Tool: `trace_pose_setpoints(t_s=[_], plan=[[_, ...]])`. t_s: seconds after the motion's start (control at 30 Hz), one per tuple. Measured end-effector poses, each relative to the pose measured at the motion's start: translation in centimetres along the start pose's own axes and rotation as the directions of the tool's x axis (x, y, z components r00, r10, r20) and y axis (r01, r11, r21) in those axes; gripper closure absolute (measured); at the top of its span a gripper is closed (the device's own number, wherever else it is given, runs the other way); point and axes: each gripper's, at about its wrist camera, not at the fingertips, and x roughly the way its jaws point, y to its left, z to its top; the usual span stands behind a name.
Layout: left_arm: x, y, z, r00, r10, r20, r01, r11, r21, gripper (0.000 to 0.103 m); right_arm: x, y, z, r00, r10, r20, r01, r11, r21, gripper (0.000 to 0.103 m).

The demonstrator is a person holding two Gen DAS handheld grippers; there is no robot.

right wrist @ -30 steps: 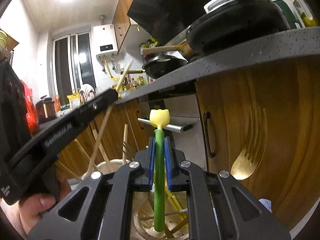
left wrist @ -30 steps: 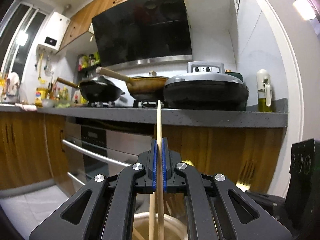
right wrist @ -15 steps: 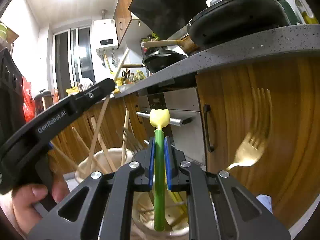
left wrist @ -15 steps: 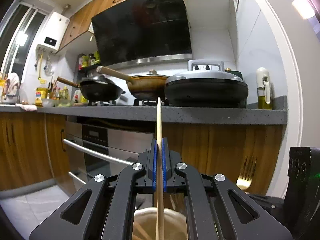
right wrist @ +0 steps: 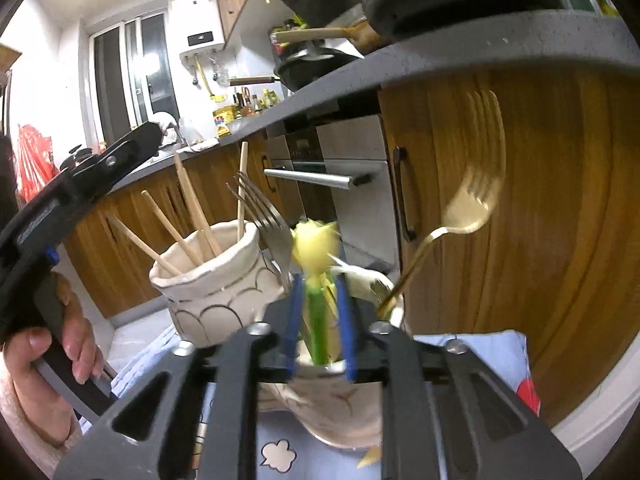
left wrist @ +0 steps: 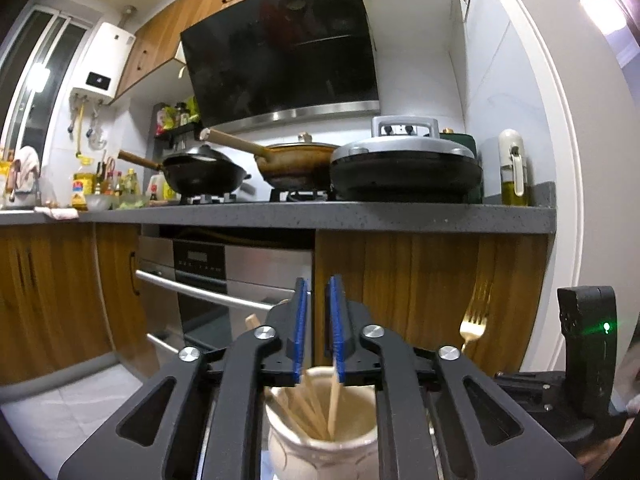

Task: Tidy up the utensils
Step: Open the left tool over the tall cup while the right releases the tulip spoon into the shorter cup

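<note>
Wooden chopsticks [left wrist: 334, 404] stood loose in the cream holder [left wrist: 324, 446] beneath your left gripper [left wrist: 319, 336], its jaws parted so nothing caught. Beside that holder, your right gripper [right wrist: 320, 328] was spread around the green-stemmed utensil [right wrist: 318, 320] standing in the second cup [right wrist: 340, 408], apparently released.

Wooden chopsticks [left wrist: 316, 408] leaning inside cream ceramic cup [left wrist: 320, 446].
</note>
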Motion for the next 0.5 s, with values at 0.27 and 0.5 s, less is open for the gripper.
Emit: trace_pose_setpoints(t_s=[0.27, 0.5], plan=[[-3.5, -0.9, -0.5, 0.998, 0.002, -0.056, -0.001, 1.000, 0.023, 0.042, -4.7, 0.4, -1.5, 0.998, -0.041, 0.050, 0.041, 0.999, -0.006, 0.056], [-8.0, -1.7, -4.3, 0.991, 0.014, -0.134, -0.015, 1.000, -0.008, 0.018, -7.9, 1.6, -3.8, 0.995, -0.086, 0.042, 0.088, 0.995, -0.054, 0.031]])
